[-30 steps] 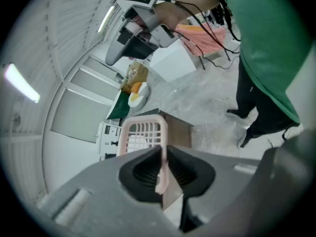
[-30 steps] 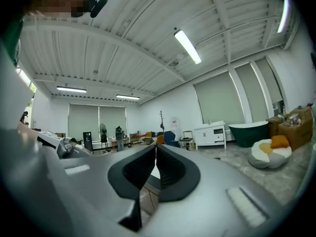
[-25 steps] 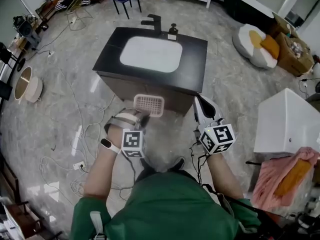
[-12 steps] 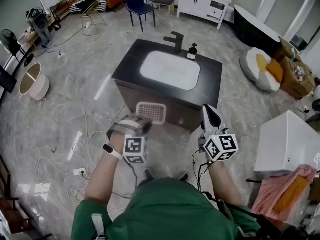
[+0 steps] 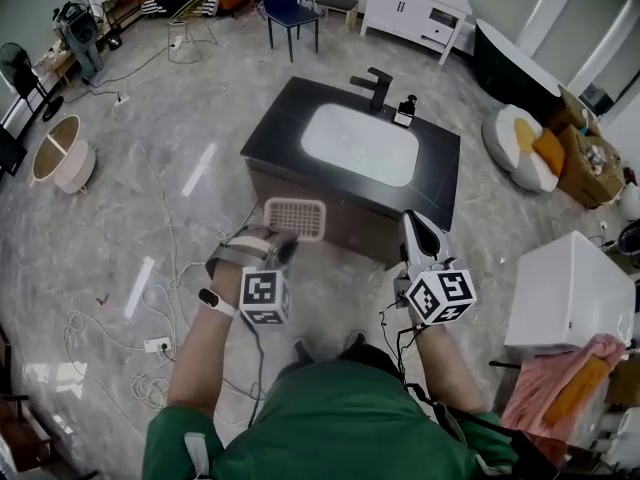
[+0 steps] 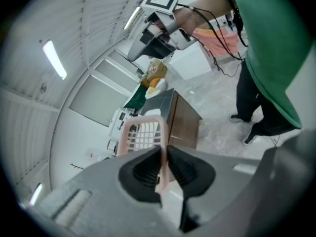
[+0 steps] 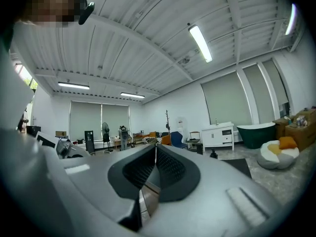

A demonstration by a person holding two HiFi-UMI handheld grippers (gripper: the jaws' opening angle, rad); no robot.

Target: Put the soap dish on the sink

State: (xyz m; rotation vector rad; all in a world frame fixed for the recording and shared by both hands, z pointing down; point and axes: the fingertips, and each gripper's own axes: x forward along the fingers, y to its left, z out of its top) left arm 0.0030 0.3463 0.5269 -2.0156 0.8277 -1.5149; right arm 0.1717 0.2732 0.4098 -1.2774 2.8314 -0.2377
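1. Left gripper view: the left gripper (image 6: 163, 154) clamps one rim of the pink slotted plastic soap dish (image 6: 140, 135); this edge-only hold may slip.
2. The black-topped white-basin sink (image 5: 275, 138) lies ahead; a low approach may strike its cabinet (image 5: 350, 223).
3. The right gripper (image 7: 155, 149): jaws together, empty.

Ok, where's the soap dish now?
Head view, left of centre: the soap dish is pinched in the left gripper, in the air before the sink counter.

Right gripper (image 7: 156, 151) with jaws pressed together, pointing across a room toward a white cabinet (image 7: 217, 134)
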